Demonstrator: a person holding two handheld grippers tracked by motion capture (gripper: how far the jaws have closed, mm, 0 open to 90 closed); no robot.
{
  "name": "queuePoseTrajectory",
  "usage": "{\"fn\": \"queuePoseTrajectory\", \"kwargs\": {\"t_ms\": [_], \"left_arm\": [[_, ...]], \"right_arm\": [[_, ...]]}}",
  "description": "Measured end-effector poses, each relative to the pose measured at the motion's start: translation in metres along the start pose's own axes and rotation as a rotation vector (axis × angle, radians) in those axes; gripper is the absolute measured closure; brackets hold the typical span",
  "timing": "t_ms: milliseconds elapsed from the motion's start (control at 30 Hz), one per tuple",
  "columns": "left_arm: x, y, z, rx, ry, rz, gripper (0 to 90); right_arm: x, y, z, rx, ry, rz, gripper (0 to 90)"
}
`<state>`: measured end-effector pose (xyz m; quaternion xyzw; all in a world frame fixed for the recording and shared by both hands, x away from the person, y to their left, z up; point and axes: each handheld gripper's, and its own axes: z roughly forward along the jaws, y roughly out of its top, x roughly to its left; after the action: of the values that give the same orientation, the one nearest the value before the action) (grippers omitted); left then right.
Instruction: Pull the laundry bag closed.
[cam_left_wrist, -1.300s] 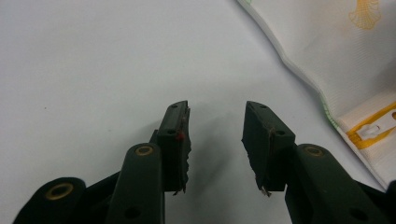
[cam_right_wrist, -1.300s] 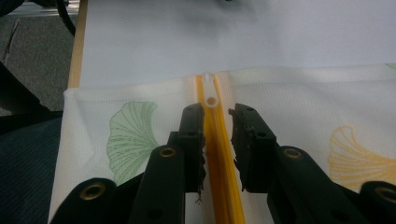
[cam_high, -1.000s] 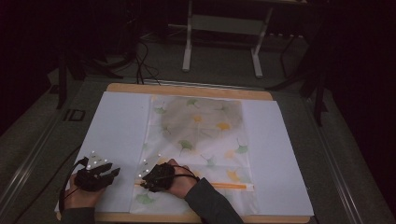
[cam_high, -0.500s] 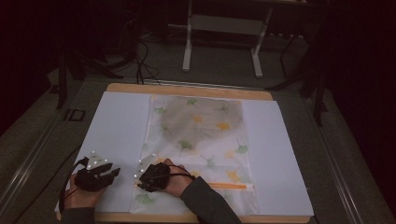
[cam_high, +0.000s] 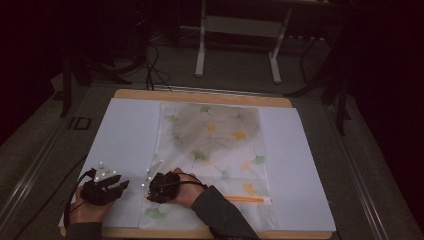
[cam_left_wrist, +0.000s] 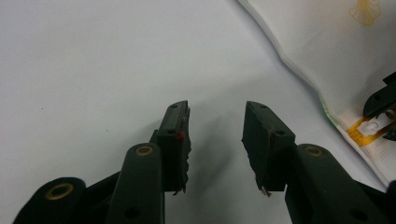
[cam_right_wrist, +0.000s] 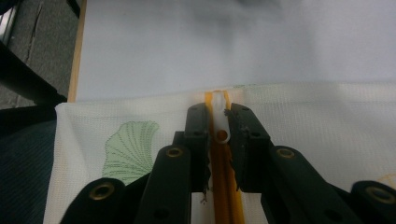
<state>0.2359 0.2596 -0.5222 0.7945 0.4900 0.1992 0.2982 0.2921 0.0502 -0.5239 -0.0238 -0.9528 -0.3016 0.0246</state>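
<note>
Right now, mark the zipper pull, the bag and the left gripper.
zipper pull (cam_right_wrist: 220, 122), right gripper view, its white tab
bag (cam_high: 215, 130), high view, printed middle
left gripper (cam_left_wrist: 216, 140), left gripper view, gap between open jaws

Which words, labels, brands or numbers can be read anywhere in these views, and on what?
None: no readable text in any view.
The mesh bag carries only printed green and yellow leaf shapes, no lettering.
Its white zipper pull, between the right gripper pads, and the orange zipper tape are blank.
The left gripper shows no marking.
A small dark frame-like object left of the white sheet is too dim to tell.
</note>
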Motion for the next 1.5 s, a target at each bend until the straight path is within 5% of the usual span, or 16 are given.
{"fn": "queuePoseTrajectory", "kwargs": {"t_ms": [767, 1500], "left_arm": [[-0.004, 0.002, -0.002, 0.008, -0.042, -0.006, 60.7], [-0.029, 0.0, -0.007, 0.021, -0.221, 0.005, 61.2]], "right_arm": [[0.005, 0.001, -0.004, 0.012, -0.033, -0.026, 83.8], [0.009, -0.005, -0.008, 0.006, -0.057, -0.035, 83.8]]}}
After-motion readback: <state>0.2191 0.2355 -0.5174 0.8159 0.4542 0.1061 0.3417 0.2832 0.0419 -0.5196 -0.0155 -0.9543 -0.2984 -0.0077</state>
